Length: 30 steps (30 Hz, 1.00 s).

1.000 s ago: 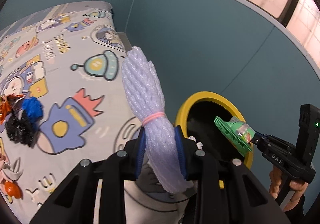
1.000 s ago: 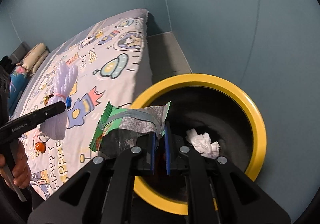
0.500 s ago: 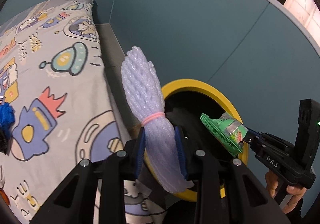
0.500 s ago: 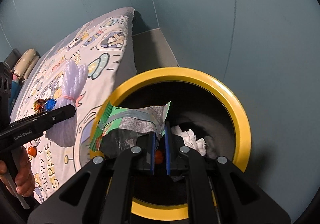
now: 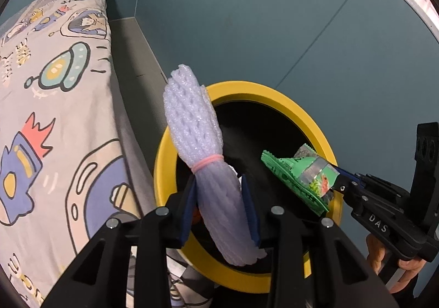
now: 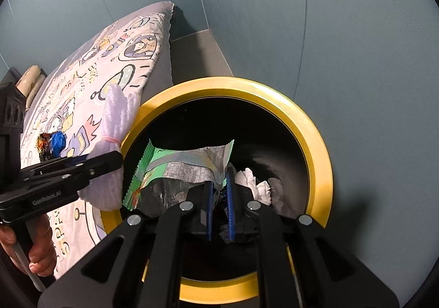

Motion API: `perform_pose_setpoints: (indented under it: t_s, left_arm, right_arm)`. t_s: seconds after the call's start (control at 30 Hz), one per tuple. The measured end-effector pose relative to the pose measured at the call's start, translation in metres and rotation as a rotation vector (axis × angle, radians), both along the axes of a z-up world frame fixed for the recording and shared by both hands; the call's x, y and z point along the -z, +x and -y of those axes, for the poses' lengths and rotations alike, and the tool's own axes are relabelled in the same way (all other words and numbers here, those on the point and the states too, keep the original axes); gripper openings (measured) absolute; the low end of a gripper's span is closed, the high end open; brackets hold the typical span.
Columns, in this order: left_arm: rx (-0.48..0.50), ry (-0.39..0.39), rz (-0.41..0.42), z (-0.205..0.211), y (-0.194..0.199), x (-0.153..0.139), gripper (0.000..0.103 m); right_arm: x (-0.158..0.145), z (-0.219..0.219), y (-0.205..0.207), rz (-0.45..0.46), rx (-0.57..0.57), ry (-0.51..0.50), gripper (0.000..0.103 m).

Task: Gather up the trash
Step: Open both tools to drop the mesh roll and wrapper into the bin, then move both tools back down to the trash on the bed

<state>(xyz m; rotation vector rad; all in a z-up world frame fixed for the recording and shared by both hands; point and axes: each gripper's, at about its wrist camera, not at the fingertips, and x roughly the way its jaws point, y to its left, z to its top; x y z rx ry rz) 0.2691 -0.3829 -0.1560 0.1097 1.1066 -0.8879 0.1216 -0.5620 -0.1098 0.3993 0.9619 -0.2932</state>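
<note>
A white foam fruit net (image 5: 192, 129), tied with a pink band, stands between the blue pads of my left gripper (image 5: 219, 198). Its jaws are opening but the pads still touch the net. It hangs over the left rim of the yellow-rimmed black bin (image 5: 274, 94). My right gripper (image 6: 219, 190) is shut on a green snack wrapper (image 6: 186, 165), held over the bin's mouth (image 6: 315, 143). From the left wrist view the wrapper (image 5: 296, 173) and right gripper (image 5: 338, 181) sit at the right of the bin. Crumpled white paper (image 6: 255, 184) lies inside the bin.
A bed with a cartoon-print sheet (image 5: 55, 88) runs along the left, close to the bin. Blue, black and orange scraps (image 6: 52, 143) lie on it. Teal walls stand behind and to the right. A grey floor strip (image 6: 197, 58) separates bed and wall.
Both grippers have come in over the bin and lower. The left one swung right off the bed with the foam net. The wrapper now hangs inside the rim.
</note>
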Motion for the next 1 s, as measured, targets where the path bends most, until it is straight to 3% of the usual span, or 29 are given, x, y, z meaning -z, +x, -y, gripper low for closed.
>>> perform_pose_setpoints:
  t_s: [0.17, 0.27, 0.33, 0.37, 0.8, 1.0]
  left_arm:
    - [0.007, 0.004, 0.021, 0.004, -0.003, 0.0, 0.035]
    - [-0.001, -0.002, 0.003, 0.004, -0.003, 0.001, 0.044]
    - [-0.009, -0.009, -0.001, 0.002, -0.002, 0.001, 0.05]
    - [-0.011, -0.011, -0.002, 0.002, -0.003, 0.001, 0.051]
    - [-0.057, -0.045, 0.042, -0.026, -0.002, -0.022, 0.061]
    - [-0.105, -0.081, 0.088, -0.053, 0.0, -0.045, 0.068]
  right_arm:
    - [0.002, 0.0, 0.001, -0.005, 0.0, 0.002, 0.009]
    - [0.002, 0.001, -0.001, -0.007, 0.002, 0.001, 0.012]
    - [0.001, 0.002, -0.002, -0.005, 0.012, 0.004, 0.033]
    - [0.001, 0.004, -0.004, -0.002, 0.017, 0.007, 0.037]
    - [-0.013, 0.002, -0.016, 0.013, 0.043, -0.013, 0.038]
    - [-0.028, -0.01, -0.018, 0.062, 0.031, -0.017, 0.04]
